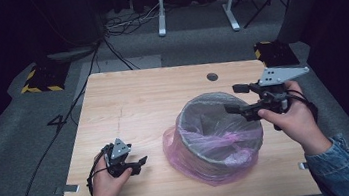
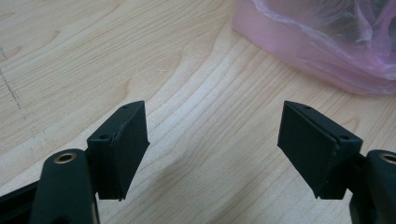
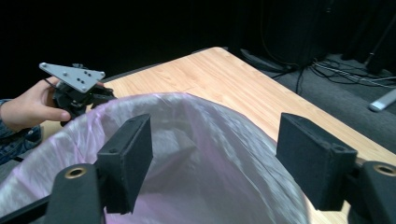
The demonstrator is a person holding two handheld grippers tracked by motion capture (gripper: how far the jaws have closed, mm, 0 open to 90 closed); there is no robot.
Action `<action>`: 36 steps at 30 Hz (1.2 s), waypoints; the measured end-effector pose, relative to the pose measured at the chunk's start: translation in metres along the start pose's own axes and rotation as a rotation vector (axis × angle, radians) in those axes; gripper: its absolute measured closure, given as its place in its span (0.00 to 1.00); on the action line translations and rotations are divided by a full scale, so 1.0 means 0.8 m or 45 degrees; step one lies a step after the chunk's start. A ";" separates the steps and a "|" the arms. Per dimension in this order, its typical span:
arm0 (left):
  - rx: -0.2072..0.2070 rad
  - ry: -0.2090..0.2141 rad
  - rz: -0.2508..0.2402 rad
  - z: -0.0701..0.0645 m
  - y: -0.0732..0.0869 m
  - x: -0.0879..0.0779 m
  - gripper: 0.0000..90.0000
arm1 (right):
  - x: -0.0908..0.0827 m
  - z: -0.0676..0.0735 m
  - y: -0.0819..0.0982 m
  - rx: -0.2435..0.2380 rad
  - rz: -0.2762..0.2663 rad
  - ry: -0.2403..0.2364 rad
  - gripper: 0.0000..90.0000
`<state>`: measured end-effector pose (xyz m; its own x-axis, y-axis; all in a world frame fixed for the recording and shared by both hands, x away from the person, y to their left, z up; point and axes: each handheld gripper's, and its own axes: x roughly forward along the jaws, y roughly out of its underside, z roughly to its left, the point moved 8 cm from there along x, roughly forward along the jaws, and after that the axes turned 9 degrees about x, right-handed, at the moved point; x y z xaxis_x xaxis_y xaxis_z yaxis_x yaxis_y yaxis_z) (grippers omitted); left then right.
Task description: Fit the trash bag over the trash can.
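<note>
A round bin (image 1: pixel 218 134) lined with a pink plastic bag (image 1: pixel 206 167) stands on the wooden table (image 1: pixel 133 103), right of centre. My right gripper (image 1: pixel 235 98) hovers open over the bin's right rim, jaws pointing left across the opening; in the right gripper view the bag's rim (image 3: pixel 187 100) curves beyond the jaws. My left gripper (image 1: pixel 140 163) rests low on the table to the bin's left, open, with nothing between its jaws. The left gripper view has the bag's pink skirt (image 2: pixel 322 51) at the top right.
A dark round grommet hole (image 1: pixel 212 77) sits near the table's far edge. Cables (image 1: pixel 85 84) run across the grey floor at the left. White desk legs (image 1: pixel 196 4) stand beyond the table. Bare wood lies left of and behind the bin.
</note>
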<state>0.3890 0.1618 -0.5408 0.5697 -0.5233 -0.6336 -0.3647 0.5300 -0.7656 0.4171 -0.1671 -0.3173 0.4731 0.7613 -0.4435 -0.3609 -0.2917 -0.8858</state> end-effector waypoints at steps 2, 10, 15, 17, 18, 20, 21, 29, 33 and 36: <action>0.002 0.001 0.001 0.000 0.001 0.001 0.27 | 0.010 0.006 -0.002 -0.008 0.013 -0.014 0.29; -0.001 0.003 0.005 0.000 0.004 0.003 0.27 | 0.045 0.024 0.000 -0.026 0.059 -0.060 0.27; 0.008 0.009 0.014 -0.003 0.005 0.005 0.27 | 0.068 0.033 0.003 -0.029 0.080 -0.085 0.26; 0.024 0.010 0.012 -0.003 0.004 0.005 0.27 | 0.076 0.035 0.007 -0.027 0.091 -0.088 0.25; 0.026 0.013 0.012 -0.004 0.004 0.006 0.27 | 0.081 0.035 0.009 -0.027 0.096 -0.087 0.25; 0.034 0.011 0.011 -0.004 0.004 0.006 0.27 | 0.089 0.035 0.015 -0.020 0.106 -0.082 0.24; 0.032 0.016 0.012 -0.005 0.004 0.006 0.27 | 0.093 0.035 0.018 -0.017 0.113 -0.083 0.23; 0.037 0.028 0.016 -0.007 0.005 0.009 0.27 | 0.116 0.027 0.041 -0.023 0.185 -0.066 0.21; 0.027 0.036 0.016 -0.009 0.006 0.011 0.27 | 0.124 0.024 0.053 -0.035 0.232 -0.059 0.20; 0.028 0.035 0.018 -0.009 0.006 0.011 0.27 | 0.127 0.024 0.061 -0.055 0.284 -0.056 0.18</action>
<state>0.3869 0.1550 -0.5507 0.5444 -0.5335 -0.6473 -0.3560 0.5518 -0.7542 0.4324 -0.0929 -0.4034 0.3495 0.6996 -0.6232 -0.4175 -0.4791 -0.7721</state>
